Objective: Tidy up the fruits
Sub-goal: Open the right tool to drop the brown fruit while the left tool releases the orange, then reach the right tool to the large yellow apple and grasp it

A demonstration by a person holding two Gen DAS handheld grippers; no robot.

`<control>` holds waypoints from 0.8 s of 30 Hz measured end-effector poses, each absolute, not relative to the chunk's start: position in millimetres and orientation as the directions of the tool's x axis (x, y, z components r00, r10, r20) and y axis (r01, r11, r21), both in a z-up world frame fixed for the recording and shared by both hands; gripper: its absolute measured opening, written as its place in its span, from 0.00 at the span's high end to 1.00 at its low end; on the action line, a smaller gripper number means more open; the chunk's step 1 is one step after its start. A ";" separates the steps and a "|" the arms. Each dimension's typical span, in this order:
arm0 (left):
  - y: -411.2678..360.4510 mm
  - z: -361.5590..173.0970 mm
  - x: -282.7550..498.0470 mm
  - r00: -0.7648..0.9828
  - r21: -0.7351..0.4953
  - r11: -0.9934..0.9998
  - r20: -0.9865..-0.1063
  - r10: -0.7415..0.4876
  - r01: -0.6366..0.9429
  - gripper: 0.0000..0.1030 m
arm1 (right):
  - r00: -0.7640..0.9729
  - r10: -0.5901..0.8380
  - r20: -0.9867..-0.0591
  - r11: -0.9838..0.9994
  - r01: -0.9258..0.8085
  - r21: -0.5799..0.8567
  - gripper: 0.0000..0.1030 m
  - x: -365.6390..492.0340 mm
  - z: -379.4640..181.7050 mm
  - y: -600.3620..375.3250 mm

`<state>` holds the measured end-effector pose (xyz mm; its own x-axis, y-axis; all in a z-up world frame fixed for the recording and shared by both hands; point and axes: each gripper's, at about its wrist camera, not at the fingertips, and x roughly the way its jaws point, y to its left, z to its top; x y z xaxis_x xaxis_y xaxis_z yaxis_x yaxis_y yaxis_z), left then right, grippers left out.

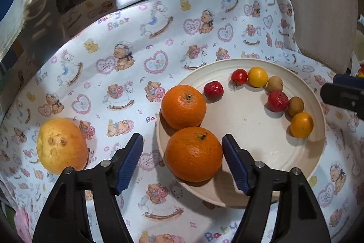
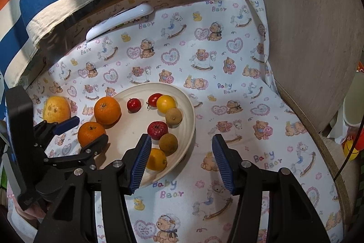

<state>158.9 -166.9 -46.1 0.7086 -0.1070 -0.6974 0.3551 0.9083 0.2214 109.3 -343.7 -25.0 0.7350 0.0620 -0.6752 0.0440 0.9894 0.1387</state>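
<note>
Blue pads of the left tongs (image 1: 182, 159) sit closest in the left wrist view. They stand wide apart on both sides of the near orange (image 1: 193, 154), and the pads do not touch it. This orange rests on the near rim of the cream plate (image 1: 245, 126). A second orange (image 1: 183, 106) sits just behind it, also on the plate's rim, and the two touch. Along the far side of the plate lie small fruits in a curved row: a red fruit (image 1: 213, 90), a red tomato (image 1: 238, 77), a yellow tomato (image 1: 257, 77), two brown fruits, another red one (image 1: 277, 101) and an orange-yellow one (image 1: 301, 124). Left of the plate, well apart, a big yellow fruit (image 1: 61, 146) lies on the bear-print cloth (image 1: 127, 74) over the tabletop.

Next, the right wrist view. The right tongs (image 2: 182, 162) are closest, partly open and holding nothing. Their left pad hangs over the plate's (image 2: 141, 122) near edge, beside the orange-yellow fruit (image 2: 157, 159); the right pad hangs over the cloth. Left of the plate, the left tongs (image 2: 91, 131) stand open around the near orange (image 2: 91, 132).
</note>
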 end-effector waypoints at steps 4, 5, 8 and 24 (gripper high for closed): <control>-157.0 -36.8 143.6 0.747 0.253 0.907 -0.658 -0.094 0.338 0.21 | 0.743 0.075 -0.665 0.989 0.029 0.143 0.43 107.3 -23.9 -340.9; -154.2 -34.1 138.6 0.760 0.269 0.904 -0.644 -0.088 0.332 0.20 | 0.747 0.074 -0.661 0.990 0.025 0.139 0.42 106.3 -23.4 -339.3; -139.8 -22.2 122.9 0.785 0.262 0.920 -0.615 -0.074 0.292 0.16 | 0.767 0.062 -0.639 0.994 0.009 0.107 0.39 102.1 -21.0 -332.0; -51.2 18.8 56.8 0.922 0.122 0.982 -0.376 -0.088 0.144 0.01 | 0.869 0.104 -0.484 0.994 -0.100 0.033 0.18 77.2 -8.4 -304.9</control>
<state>56.8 -51.2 18.8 0.9223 -0.0882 -0.3763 0.1438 0.9820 0.1221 77.2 -304.9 -8.4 0.8689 0.1037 -0.4840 -0.1000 0.9944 0.0334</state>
